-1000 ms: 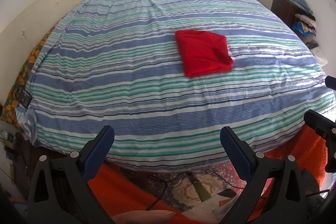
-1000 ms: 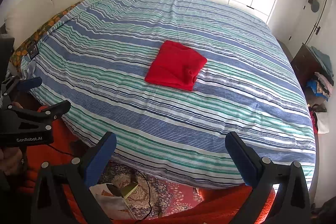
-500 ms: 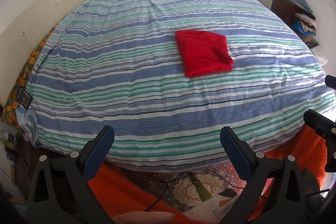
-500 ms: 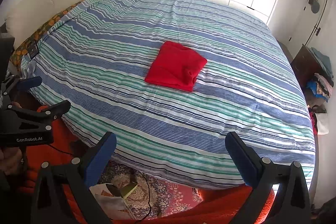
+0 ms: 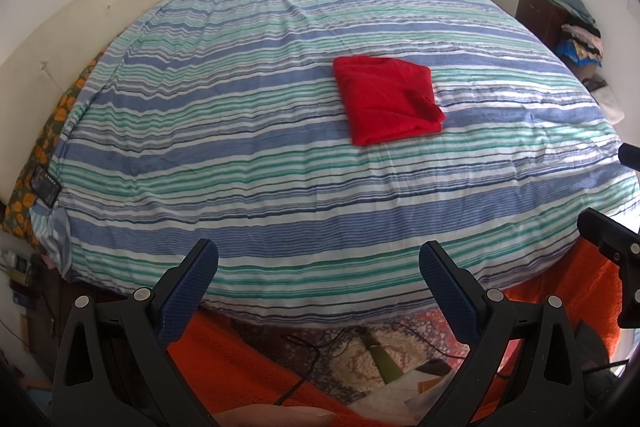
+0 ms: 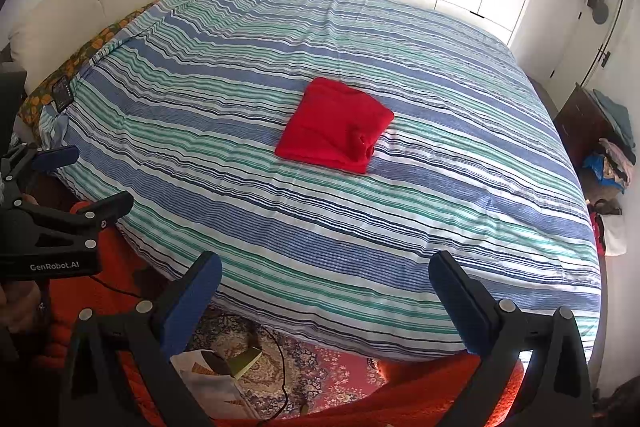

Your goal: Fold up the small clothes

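since the red garment (image 5: 390, 99) lies folded on the striped duvet (image 5: 240, 163), well apart from both grippers, left gripper (image 5: 318, 277) and right gripper (image 6: 326, 293) gape wide and empty; best leave it undisturbed.

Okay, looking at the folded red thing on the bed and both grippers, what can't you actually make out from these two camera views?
- Red garment: both views show a folded bundle, so its type stays hidden.
- Underside layers at its bunched corner: tucked under the top fold.
- Clothes pile: right wrist view, small and warped at the edge.
- Hands holding the open left gripper and open right gripper: mostly cut off by the frame edges.
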Available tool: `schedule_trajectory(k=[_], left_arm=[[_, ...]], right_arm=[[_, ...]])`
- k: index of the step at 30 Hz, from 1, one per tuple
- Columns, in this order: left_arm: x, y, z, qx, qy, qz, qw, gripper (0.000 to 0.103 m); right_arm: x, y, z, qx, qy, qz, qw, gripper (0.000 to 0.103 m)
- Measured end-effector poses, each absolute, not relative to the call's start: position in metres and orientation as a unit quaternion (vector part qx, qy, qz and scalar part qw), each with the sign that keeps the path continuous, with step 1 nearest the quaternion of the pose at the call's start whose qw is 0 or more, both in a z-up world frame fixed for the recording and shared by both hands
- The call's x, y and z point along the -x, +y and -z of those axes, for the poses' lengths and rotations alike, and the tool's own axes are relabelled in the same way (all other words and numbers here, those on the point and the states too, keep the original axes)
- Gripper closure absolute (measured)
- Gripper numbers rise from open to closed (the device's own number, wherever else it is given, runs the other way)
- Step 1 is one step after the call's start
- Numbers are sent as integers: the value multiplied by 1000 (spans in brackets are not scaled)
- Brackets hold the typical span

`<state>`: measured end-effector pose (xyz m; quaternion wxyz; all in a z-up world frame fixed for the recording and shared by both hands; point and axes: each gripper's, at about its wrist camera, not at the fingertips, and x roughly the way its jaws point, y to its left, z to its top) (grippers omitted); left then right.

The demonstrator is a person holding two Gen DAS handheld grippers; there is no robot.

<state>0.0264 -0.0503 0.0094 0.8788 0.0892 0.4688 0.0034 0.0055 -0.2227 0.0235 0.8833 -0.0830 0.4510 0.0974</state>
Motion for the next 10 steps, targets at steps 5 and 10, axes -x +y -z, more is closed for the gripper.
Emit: schedule_trajectory(k=[5, 10], left_arm=[[-26, -49, -9, -82, 471, 4, 878, 2], [-22, -49, -9, -80, 466, 11, 881, 2]], right_arm=[[-6, -223, -23, 83, 451, -97, 883, 1], [-5, -223, -23, 81, 451, -97, 884, 1]])
